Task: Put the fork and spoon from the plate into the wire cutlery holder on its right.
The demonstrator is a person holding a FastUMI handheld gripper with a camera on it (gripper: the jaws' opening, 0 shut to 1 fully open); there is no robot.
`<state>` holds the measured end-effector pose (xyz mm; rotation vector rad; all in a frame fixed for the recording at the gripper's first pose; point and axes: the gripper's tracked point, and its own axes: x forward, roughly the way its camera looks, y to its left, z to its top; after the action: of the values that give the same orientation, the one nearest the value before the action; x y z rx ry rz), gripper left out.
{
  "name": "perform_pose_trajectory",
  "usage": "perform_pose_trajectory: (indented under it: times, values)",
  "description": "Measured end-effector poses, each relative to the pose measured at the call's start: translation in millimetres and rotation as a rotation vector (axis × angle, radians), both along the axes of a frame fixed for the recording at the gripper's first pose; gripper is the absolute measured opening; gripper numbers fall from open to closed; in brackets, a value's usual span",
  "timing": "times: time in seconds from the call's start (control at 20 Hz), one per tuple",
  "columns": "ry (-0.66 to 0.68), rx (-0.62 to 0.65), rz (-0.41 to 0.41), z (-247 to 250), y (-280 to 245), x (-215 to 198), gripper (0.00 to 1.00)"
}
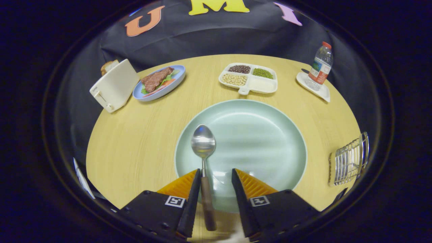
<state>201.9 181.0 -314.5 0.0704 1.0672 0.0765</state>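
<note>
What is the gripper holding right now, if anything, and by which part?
Nothing is held. The gripper is open; the spoon lies on the plate, its handle against one finger only.

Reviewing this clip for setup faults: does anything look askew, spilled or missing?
Nothing is spilled. One oddity: the plate holds just a spoon, no fork beside it. The spoon's handle lies between the open gripper fingers, against one of them. The wire cutlery holder stands upright.

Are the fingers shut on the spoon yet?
No, the gripper is open: the spoon handle lies against the left finger, with a gap to the right one, over the plate.
</note>
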Motion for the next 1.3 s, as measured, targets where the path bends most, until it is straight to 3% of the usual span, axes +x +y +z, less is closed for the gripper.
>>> perform_pose_trajectory:
  times: [0.1,0.15,0.25,0.45,1.3]
  values:
    - [-0.017,-0.032,0.024,0,1,1,0.31]
    - [-0.023,-0.037,0.032,0,2,5,0.31]
    - [-0.023,-0.027,0.037,1,7,1,0.13]
    - [-0.026,-0.030,0.031,3,1,0,0.01]
    - [-0.154,0.008,0.016,87,-58,-50,0.01]
